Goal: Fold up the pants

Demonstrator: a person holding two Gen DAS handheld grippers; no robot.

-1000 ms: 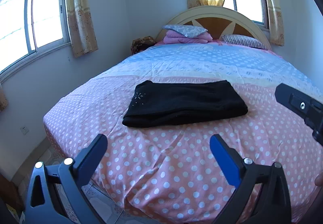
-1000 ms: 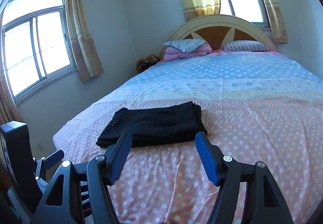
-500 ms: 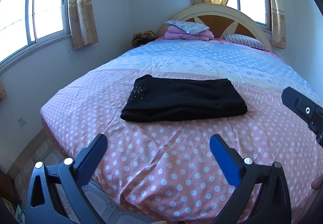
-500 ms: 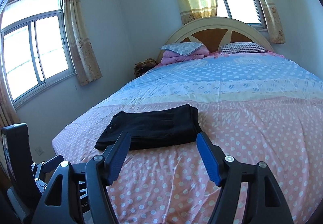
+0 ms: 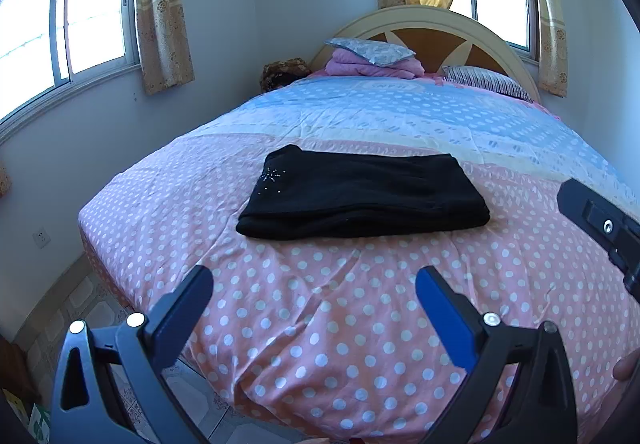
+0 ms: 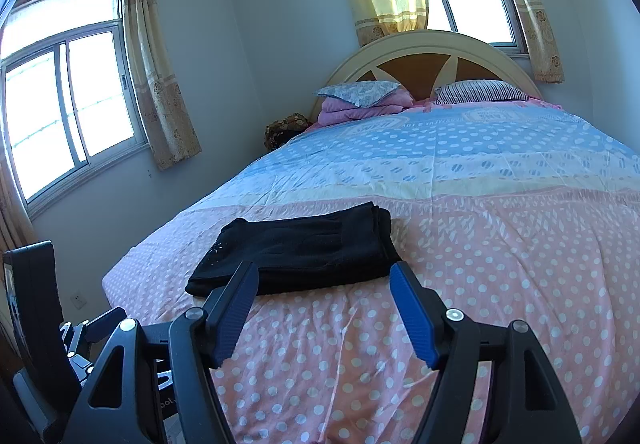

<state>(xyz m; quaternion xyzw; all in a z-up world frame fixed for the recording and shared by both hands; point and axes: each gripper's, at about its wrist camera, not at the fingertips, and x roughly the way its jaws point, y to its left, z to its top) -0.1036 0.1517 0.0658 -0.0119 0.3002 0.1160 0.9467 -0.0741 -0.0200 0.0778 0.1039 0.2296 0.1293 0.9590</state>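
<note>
Black pants point(image 5: 362, 195) lie folded into a flat rectangle on the pink polka-dot part of the bed, with a small sparkly motif near their left end. They also show in the right wrist view point(image 6: 300, 250). My left gripper point(image 5: 314, 300) is open and empty, held back over the foot of the bed, apart from the pants. My right gripper point(image 6: 322, 294) is open and empty, near the front edge of the pants, not touching them. The right gripper's body point(image 5: 600, 222) shows at the right of the left wrist view.
The bed's quilt point(image 5: 400, 115) turns blue toward the curved headboard point(image 5: 436, 31). Pillows and a pink folded blanket point(image 5: 372, 57) sit at the head. Windows with curtains are on the left wall and behind the bed. Tiled floor point(image 5: 80, 296) lies left of the bed.
Both grippers have drawn back and tilted up a little from the bed; the pants look slightly farther away. The pants have not moved. Both jaws stay open.
</note>
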